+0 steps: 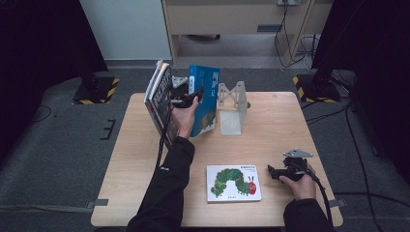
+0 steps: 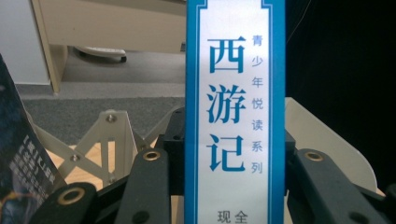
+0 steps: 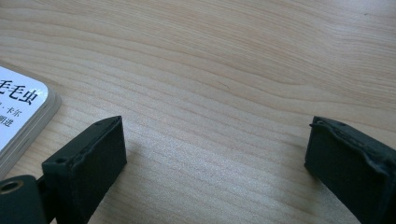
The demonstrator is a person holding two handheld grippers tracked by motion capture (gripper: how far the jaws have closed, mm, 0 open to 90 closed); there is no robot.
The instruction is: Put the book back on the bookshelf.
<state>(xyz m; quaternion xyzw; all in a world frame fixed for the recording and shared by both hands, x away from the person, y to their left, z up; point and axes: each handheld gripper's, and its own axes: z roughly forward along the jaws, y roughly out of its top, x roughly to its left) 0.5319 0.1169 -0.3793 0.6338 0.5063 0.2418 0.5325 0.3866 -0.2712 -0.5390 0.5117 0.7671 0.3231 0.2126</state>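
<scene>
At the far left of the table (image 1: 135,159), a dark book (image 1: 159,96) is leaning upright, its lower edge on the wood, already standing at the book stand's side. Just right of it, the left gripper (image 1: 191,96) is holding the blue book (image 1: 205,99) upright by its spine, tilted a little, in the gap between the dark book and the pale bookend (image 1: 232,104). In the left gripper view the blue book's spine (image 2: 236,112) is running straight up between the two black jaws, which are pressing on it from both sides, so the grip looks firm; the bookend's lattice (image 2: 109,140) is showing behind and to the left. Judging by this, the shelving is partway through: one book is standing, the blue one is being brought into its slot but seems not yet set down, and it must be lowered beside the dark book and let go. Farther right and nearer the person, the caterpillar book (image 1: 234,183) is lying flat, cover up, waiting its turn. At the right, the right gripper (image 1: 275,171) is resting low over the table, its jaws spread wide with only bare wood between them; the caterpillar book's corner (image 3: 21,116) is lying just outside its left jaw, untouched.
</scene>
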